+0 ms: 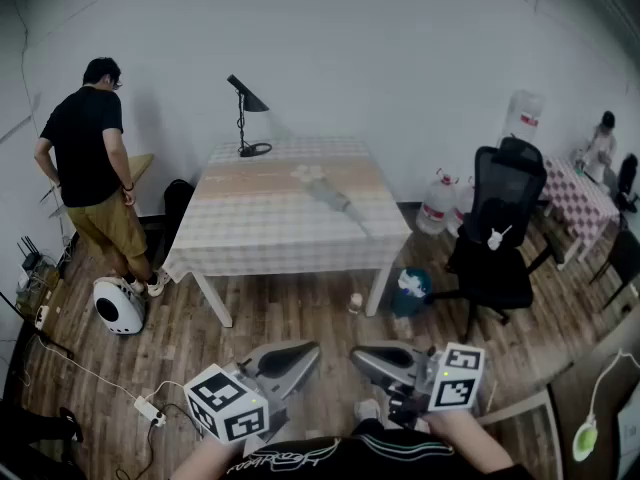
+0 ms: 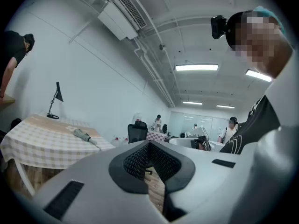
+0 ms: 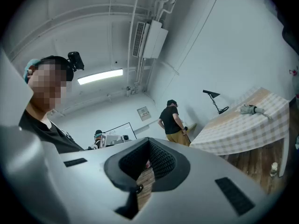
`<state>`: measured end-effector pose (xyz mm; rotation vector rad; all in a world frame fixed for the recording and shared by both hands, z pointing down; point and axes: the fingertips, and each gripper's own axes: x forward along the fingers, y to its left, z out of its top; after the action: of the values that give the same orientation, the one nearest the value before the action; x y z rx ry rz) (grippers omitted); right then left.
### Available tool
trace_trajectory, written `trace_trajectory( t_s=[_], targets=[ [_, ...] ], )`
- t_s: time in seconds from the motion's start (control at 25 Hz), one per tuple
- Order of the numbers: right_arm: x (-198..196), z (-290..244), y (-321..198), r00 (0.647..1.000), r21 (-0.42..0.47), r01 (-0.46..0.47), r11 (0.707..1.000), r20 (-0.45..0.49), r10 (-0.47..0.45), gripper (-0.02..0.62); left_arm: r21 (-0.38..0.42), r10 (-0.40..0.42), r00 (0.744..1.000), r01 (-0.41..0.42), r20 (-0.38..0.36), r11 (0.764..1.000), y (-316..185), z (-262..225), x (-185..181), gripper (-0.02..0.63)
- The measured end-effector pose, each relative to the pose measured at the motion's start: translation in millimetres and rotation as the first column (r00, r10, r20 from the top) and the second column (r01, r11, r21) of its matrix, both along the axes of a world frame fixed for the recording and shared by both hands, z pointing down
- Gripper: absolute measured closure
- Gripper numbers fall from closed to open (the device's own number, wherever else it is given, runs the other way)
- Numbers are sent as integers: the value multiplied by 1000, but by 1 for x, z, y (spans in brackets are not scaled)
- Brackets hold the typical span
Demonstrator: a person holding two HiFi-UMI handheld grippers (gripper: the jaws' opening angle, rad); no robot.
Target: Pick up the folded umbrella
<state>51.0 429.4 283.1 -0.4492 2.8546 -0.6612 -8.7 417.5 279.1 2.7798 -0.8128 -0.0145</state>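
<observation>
**A:** Umbrella picked up yet?
**B:** No. The folded umbrella [image 1: 335, 198] lies on the table [image 1: 260, 230], far away, right of the middle. I think all the work is left: go over, open a claw, grab it.
**A:** And the claws?
**B:** The left gripper [image 2: 149, 144] and right gripper [image 3: 148, 142] are both clenched tight on nothing, near us, well apart from the table.
**A:** What's hard to see?
**B:** The umbrella is small and blurry. I can't find its handle.
</observation>
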Motion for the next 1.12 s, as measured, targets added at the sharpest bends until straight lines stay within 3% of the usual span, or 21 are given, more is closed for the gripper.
trace_trajectory(
  t_s=[0.56, 1.12],
  targets=[
    [-4, -13, 13, 1000, 27, -11, 1000, -10, 11, 584, 27, 22, 1000, -21, -19, 999, 12, -12, -1, 609],
    [0, 4, 0, 998, -24, -54, 998, -26, 53, 584, -26, 34, 999, -35, -24, 999, 1, 5, 1, 609]
  ],
)
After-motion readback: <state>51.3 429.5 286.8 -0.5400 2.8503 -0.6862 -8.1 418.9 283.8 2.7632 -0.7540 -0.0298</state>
